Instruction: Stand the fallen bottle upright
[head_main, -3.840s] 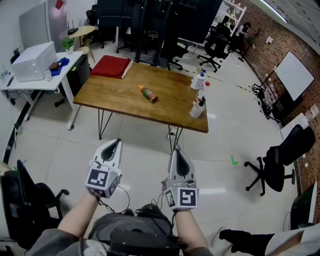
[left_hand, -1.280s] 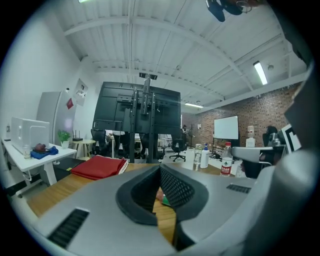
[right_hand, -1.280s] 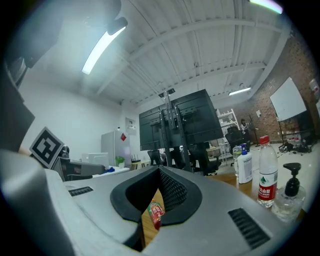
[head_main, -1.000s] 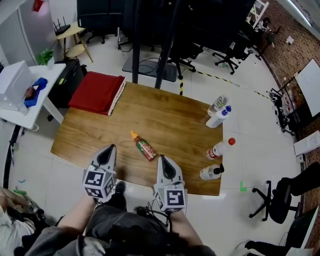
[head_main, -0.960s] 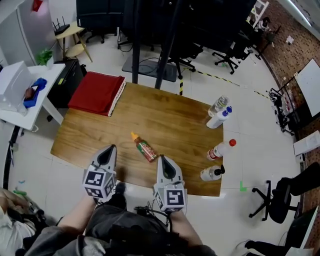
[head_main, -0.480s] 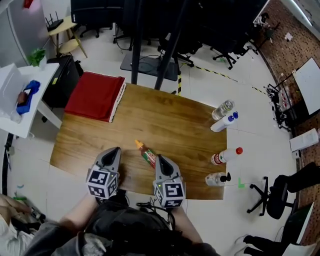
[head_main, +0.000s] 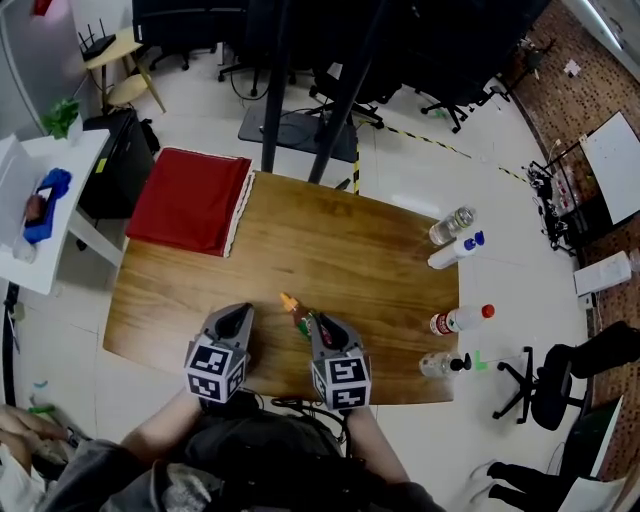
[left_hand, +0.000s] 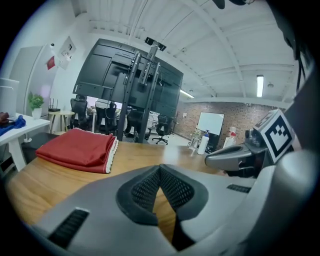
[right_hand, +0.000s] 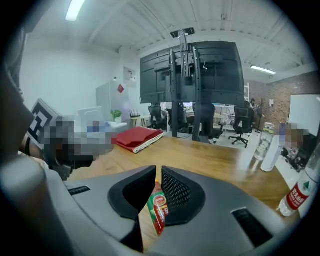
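Two tools low over the near edge of the desk (head_main: 360, 250), side by side, about midway along it. Left tool (left_hand: 160, 167): closed, tips meeting at a point, nothing caught between, only bare wood in the wedge below the tips. Right tool (right_hand: 159, 170): opening at the jaws, just a narrow slit so far, with the fallen bottle (head_main: 299, 312) showing through that slit in the right gripper view, red label up, no pad visibly pressing on it. Behind each tool, a marker cube, left (head_main: 215, 370) and right (head_main: 342, 382), then the person's forearms. From above, the same bottle flat on its side on the wood close to the near edge, orange cap (head_main: 287, 299) aimed toward the far left corner, base end tucked under the right tool's tip, clear of the left tool. Further out, along the right edge, four more bottles in a loose line: a clear bottle (head_main: 452, 224) nearest the far right corner, a white bottle (head_main: 455, 250) with a blue cap just beside it, a red-capped bottle (head_main: 458, 320) further toward the near side, and a pump-top bottle (head_main: 440, 363) by the near right corner; upright, judging by the three visible in the right gripper view. At the far left corner, a folded red cloth (head_main: 190, 200), one side flush with the left edge.
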